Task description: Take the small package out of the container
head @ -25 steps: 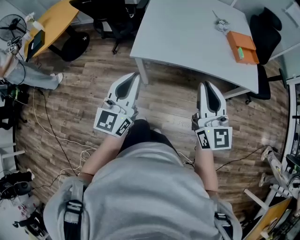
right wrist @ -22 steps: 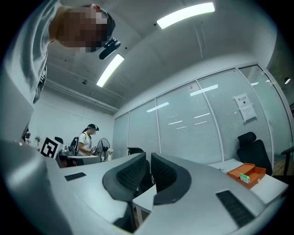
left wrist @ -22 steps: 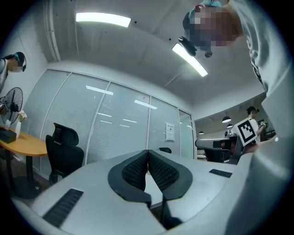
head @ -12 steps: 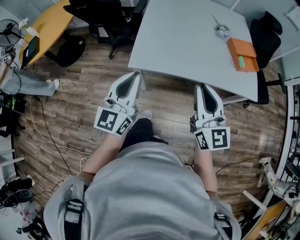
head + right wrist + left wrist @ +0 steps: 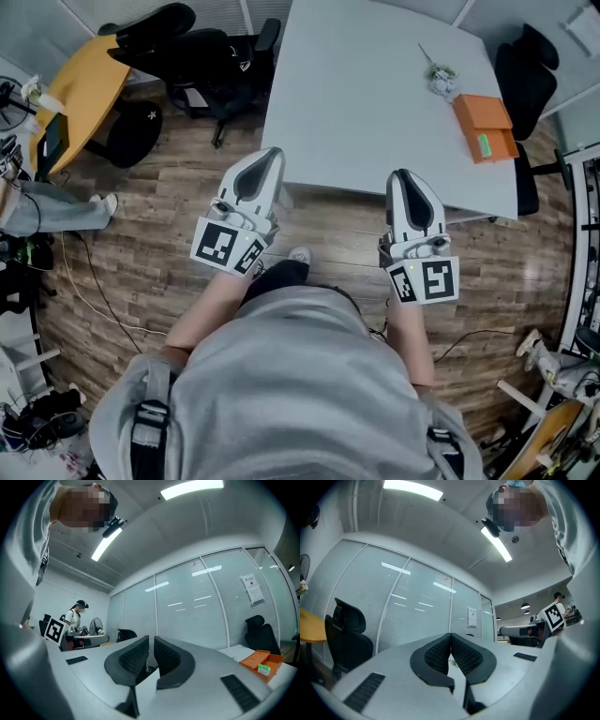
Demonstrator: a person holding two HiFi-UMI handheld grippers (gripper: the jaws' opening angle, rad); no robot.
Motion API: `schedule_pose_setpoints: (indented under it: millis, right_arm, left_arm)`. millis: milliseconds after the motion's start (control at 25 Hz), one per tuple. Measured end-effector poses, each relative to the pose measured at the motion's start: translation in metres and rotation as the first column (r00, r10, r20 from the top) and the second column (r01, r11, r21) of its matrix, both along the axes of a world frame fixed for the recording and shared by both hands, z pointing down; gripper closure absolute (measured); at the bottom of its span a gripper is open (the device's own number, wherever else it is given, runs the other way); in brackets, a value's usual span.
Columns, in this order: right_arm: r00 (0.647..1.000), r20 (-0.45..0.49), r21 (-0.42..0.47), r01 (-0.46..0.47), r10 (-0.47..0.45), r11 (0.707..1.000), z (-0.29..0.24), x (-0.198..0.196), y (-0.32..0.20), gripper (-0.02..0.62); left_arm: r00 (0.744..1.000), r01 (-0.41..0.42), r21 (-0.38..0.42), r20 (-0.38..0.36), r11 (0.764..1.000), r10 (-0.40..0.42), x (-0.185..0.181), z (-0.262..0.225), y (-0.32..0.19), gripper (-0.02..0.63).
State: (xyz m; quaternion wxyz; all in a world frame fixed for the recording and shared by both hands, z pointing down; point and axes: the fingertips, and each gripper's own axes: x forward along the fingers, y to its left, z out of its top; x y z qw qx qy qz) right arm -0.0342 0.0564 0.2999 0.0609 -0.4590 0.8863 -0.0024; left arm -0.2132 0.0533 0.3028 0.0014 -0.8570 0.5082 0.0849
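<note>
Close in, both arms are out in front of the person's body over the wooden floor (image 5: 141, 244), and nothing is in hand yet. The left hand-held gripper (image 5: 271, 153) is clenched, its ribbed pads pressed together with nothing between them. The right hand-held gripper (image 5: 402, 174) is all but clenched too, showing only a thin slit between the pads, and it is empty as well. Both point at the near edge of the grey tabletop (image 5: 356, 103) and neither is over it. Out towards the tabletop's far right side sits the orange container (image 5: 485, 120), well apart from both grippers. The green piece lying in it (image 5: 483, 145) looks to be the small package. A small tangled object (image 5: 441, 79) lies just beyond the container, and a dark office chair (image 5: 525, 70) stands past that edge. This reads as the approach, with the task barely begun. The right hand-held gripper is the nearer one, so it makes sense to lead with it. Its jaws will have to spread before it gets there, then come down from above onto the package alone, clear of the orange wall. The container looks light, so a straight lift is safest, and the left hand-held gripper could steady the rim if it starts to slide.
</note>
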Motion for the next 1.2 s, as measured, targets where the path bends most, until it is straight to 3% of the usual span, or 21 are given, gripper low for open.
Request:
schedule_pose_setpoints:
  millis: [280, 560, 920, 1200]
  right_arm:
    - [1.0, -0.008, -0.038, -0.026, 0.026, 0.999, 0.009, -0.015, -0.057, 0.531]
    - [0.999, -0.014, -0.089, -0.03, 0.029, 0.996, 0.03, -0.003, -0.122, 0.531]
    - [0.995, 0.0, -0.063, 0.096, -0.096, 0.993, 0.02, 0.022, -0.233, 0.531]
    - [0.985, 0.01, -0.037, 0.171, -0.171, 0.985, 0.011, 0.063, -0.312, 0.531]
  left_arm:
    - [0.999, -0.037, -0.026, -0.007, 0.999, 0.037, -0.012, 0.008, -0.063, 0.586]
    - [0.999, -0.038, -0.053, -0.009, 0.998, 0.038, -0.006, 0.024, -0.125, 0.586]
    - [0.999, 0.047, -0.039, 0.002, 0.998, -0.047, 0.03, 0.016, -0.217, 0.586]
    - [0.991, 0.13, -0.009, -0.013, 0.991, -0.13, 0.067, 0.007, -0.29, 0.586]
